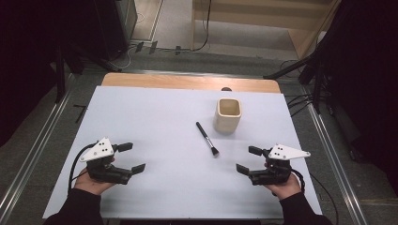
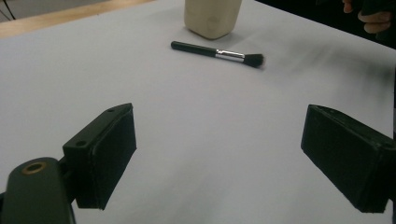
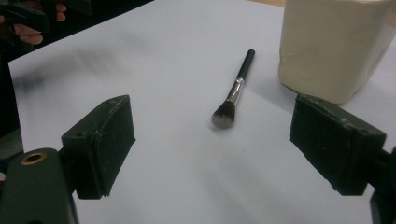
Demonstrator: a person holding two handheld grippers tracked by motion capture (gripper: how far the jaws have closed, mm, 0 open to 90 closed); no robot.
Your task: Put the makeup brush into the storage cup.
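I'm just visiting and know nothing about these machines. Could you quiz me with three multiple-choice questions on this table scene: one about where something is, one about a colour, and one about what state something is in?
1. Where does the brush lie?
A. inside the cup
B. flat on the white sheet, just in front of and left of the cup
C. between the left gripper's jaws

2. What colour is the cup?
A. cream
B. red
C. blue

3. How do the left gripper and right gripper stand?
A. both shut on the brush
B. one open, one shut
C. both open and holding nothing

Answers:
1. B: the high view shows it lying on the sheet, apart from the cup.
2. A: its walls are pale cream in every view.
3. C: each gripper view shows its two jaws wide apart with bare sheet between them.
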